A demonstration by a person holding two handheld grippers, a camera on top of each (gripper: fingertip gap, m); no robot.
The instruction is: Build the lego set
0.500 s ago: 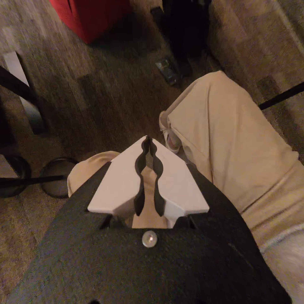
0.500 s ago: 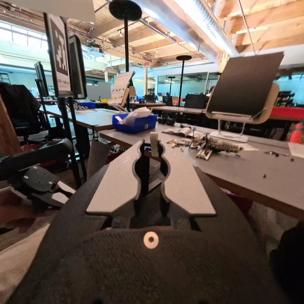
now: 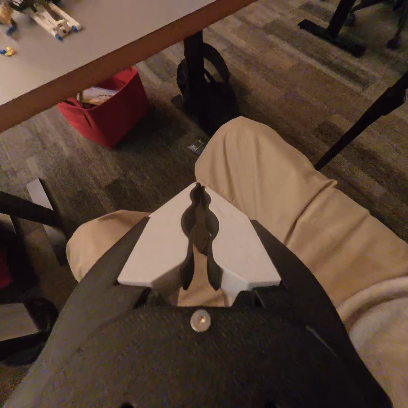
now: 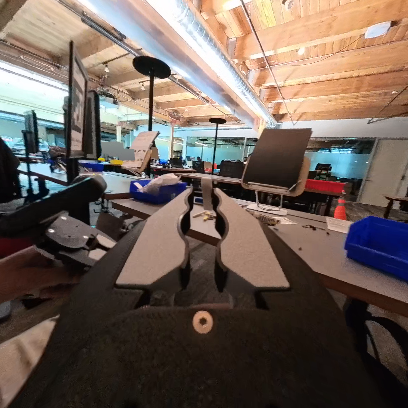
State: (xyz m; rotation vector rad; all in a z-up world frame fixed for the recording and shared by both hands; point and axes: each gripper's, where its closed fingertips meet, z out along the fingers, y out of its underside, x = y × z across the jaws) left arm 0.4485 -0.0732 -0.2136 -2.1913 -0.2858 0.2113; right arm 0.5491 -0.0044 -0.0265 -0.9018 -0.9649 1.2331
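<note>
Both views have swung toward the desk [image 3: 106, 42]: the left gripper [image 3: 199, 187] is pressed together and empty, the right gripper [image 4: 203, 194] pinches a grey strip [image 4: 206, 196], and the half-built lego model [image 3: 51, 18] ahead looks far from finished.
</note>
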